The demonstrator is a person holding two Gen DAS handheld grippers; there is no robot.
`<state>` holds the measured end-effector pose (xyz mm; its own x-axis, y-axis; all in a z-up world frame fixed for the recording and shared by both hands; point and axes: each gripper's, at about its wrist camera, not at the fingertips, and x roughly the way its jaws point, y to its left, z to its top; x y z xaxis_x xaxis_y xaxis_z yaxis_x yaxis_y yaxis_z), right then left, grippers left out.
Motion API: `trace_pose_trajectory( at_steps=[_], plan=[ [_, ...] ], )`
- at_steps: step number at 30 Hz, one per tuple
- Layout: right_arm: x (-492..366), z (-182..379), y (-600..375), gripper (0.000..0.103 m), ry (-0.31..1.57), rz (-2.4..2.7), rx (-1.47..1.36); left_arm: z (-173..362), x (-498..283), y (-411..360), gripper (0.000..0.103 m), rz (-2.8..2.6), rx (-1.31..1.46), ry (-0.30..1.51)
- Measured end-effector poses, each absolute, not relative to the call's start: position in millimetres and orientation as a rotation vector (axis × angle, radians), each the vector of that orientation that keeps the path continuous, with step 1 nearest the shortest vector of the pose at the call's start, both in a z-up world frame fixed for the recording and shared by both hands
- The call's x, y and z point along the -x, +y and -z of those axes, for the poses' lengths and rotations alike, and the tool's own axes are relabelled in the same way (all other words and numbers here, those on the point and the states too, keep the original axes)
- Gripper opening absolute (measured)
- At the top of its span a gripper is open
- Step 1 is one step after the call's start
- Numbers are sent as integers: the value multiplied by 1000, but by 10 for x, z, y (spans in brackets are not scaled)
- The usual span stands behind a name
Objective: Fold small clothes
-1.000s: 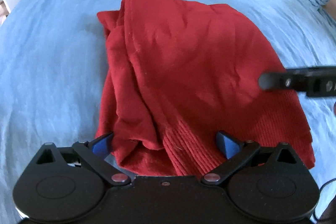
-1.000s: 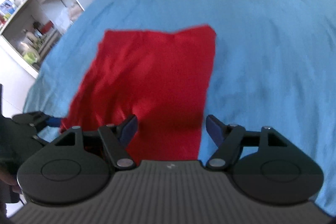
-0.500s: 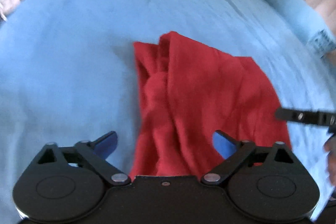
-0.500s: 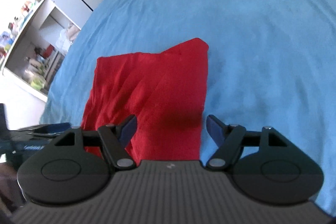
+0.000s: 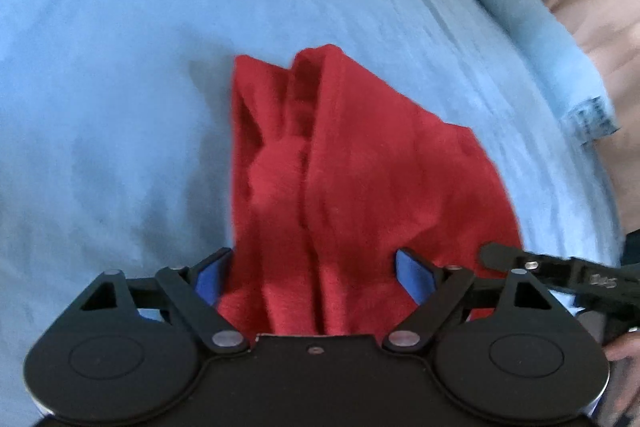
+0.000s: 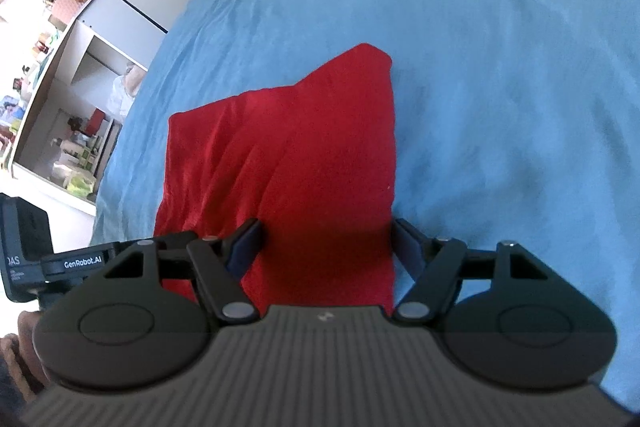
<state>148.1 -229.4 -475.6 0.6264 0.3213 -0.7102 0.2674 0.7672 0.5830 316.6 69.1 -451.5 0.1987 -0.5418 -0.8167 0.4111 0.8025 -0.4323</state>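
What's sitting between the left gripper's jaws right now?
The near edge of the red garment, bunched in folds, lies between the open jaws of the left gripper; the left wrist view shows it.

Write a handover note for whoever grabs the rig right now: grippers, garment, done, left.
Left gripper: open, jaws have just been closing a little, near edge of the red garment between them, not pinched.
Right gripper: open, straddling the garment's near edge on its side, nothing held.
Garment: lies on the blue bedspread, already folded into a narrower stack; the side by the left gripper is bunched and creased.
Left: probably grip both near corners, make the next fold, smooth the bunched side.
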Motion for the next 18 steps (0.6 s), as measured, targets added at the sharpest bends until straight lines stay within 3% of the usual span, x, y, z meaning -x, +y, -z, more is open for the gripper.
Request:
trace_pose_trajectory(
  at_steps=[8, 13, 18],
  plan=[
    [-1485, 4787, -2270, 87, 915, -32, -748, 4519, -3097, 666, 83, 667, 133, 1203],
    [-1481, 4794, -2242, 86, 913, -31, -735, 4517, -3095, 709, 66, 601, 195, 1208],
    [-1502, 4725, -2145, 75, 917, -5, -659, 4450, -2987, 561, 54, 574, 127, 1164]
  ],
)
